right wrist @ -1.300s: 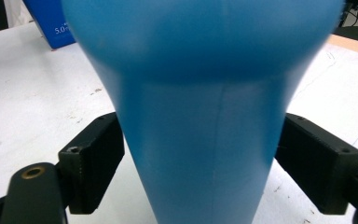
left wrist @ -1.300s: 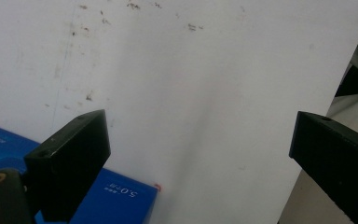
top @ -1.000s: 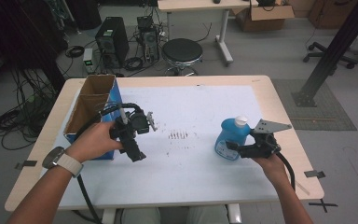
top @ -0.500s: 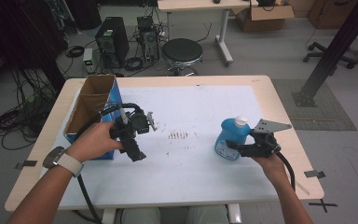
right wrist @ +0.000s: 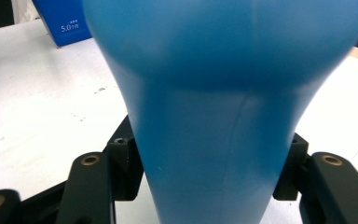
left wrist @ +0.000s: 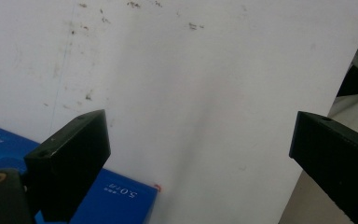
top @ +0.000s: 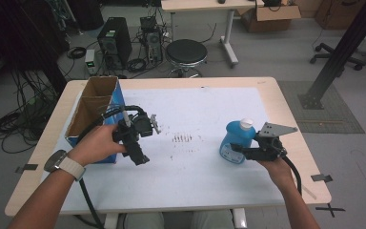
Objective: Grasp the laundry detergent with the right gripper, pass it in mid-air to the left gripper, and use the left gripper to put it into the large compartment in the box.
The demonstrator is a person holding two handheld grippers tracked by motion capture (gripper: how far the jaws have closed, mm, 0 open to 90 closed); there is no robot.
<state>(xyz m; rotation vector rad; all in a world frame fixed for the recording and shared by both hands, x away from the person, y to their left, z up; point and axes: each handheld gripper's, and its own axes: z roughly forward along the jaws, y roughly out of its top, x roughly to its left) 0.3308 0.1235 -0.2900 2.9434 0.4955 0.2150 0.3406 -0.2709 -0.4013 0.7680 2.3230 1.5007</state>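
A blue bottle [top: 234,141] with a white cap stands upright on the right side of the white table cover [top: 205,109]. My right gripper [top: 240,151] reaches it from the right. Its jaws have just been closing and now press on the bottle's narrow waist [right wrist: 214,107] from both sides, as the right gripper [right wrist: 209,177] view shows up close. My left gripper [top: 140,145] hovers beside an open blue cardboard box [top: 95,102]. In the left gripper [left wrist: 200,154] view its jaws stand wide apart over bare white cover, with the box's blue corner [left wrist: 116,196] at the lower left.
Dark smudges [top: 182,138] mark the cover's middle. The wooden table edge [top: 295,119] lies just right of the bottle. Beyond the far edge stand a round stool [top: 186,52], a computer tower [top: 113,43] and loose cables.
The right gripper's jaws have drawn in against the blue bottle. Neither hand has shifted, and the left gripper looks the same.
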